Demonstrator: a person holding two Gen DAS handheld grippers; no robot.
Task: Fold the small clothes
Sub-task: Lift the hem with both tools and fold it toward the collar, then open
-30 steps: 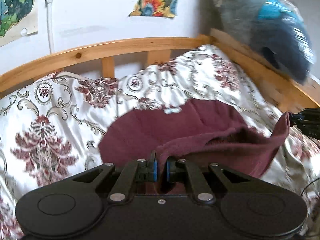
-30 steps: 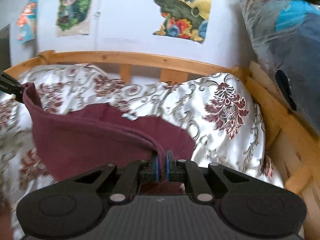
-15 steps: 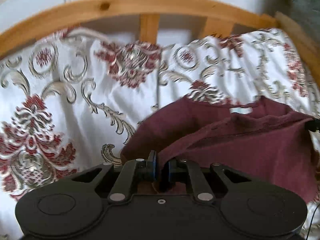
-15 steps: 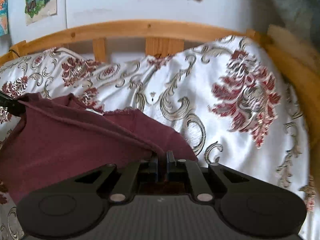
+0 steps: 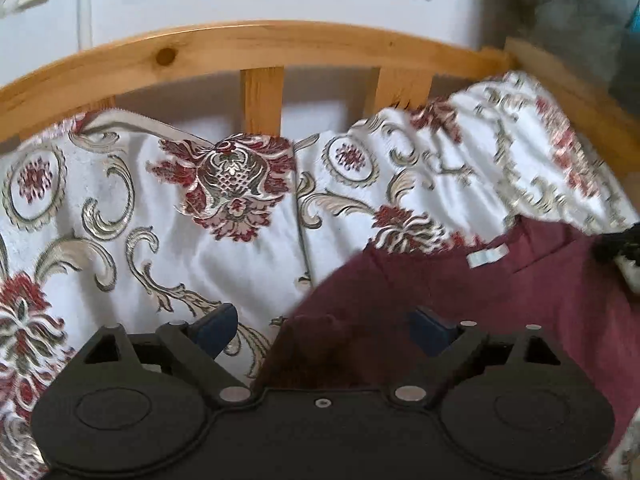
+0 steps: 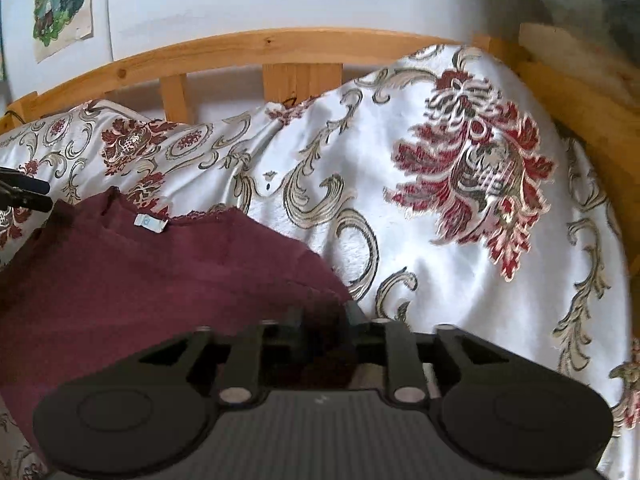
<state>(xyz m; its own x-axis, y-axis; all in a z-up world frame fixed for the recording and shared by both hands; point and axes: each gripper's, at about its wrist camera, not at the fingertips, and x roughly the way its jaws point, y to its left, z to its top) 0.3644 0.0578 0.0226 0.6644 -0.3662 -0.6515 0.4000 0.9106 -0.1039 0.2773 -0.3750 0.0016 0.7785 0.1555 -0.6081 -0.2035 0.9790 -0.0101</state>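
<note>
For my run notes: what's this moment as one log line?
step: release | left gripper: open | right gripper: just opening | shirt: on bed

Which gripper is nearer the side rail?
Right. Right gripper is at the shirt corner nearest the side rail; left gripper is at the far corner. Both jaws have just been opening, shirt edge between them.

Matt maroon knit garment (image 6: 132, 276); glossy satin bedspread (image 6: 440, 288) with woven florals; varnished knotty pine bed rail (image 5: 248, 46); matt black plastic tongs (image 5: 320, 326).

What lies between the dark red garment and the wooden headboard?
Only the flowered bedspread lies between the garment and the headboard; both views show it.
</note>
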